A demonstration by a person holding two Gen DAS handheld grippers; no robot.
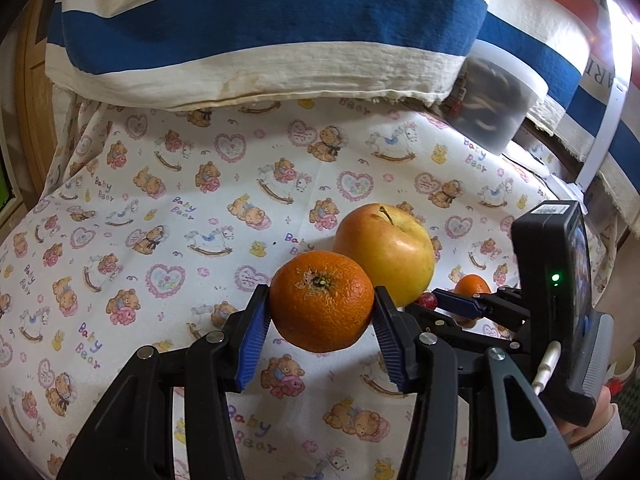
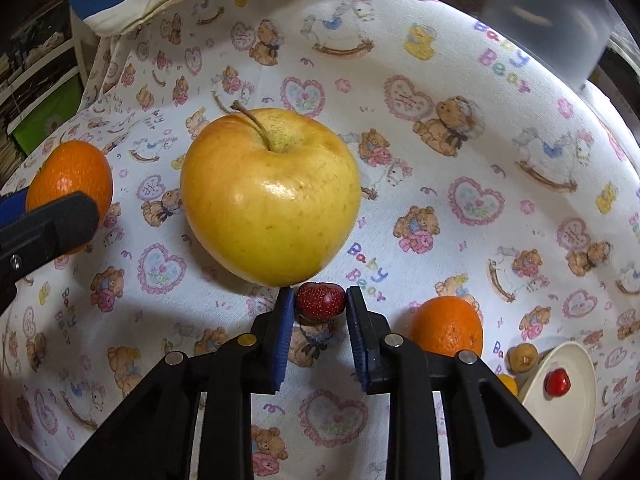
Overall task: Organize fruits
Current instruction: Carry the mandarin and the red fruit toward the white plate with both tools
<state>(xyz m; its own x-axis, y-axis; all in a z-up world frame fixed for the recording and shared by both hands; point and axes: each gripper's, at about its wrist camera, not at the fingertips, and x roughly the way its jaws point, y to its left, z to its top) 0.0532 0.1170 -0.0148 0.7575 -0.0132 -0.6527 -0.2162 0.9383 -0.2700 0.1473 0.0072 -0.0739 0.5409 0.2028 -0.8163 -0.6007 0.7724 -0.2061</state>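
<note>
My left fingers (image 1: 322, 312) gripped a mandarin (image 1: 321, 300), my right fingers (image 2: 318, 306) pinched a strawberry (image 2: 320, 298); apple (image 2: 270, 196) beyond them remained unsorted.

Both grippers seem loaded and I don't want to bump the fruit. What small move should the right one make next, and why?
Probably lift the right gripper straight up a little. Its blue pads close on the small red strawberry, which sits right against the big yellow apple; rising first should clear the apple before carrying toward the cream plate beside it.
</note>
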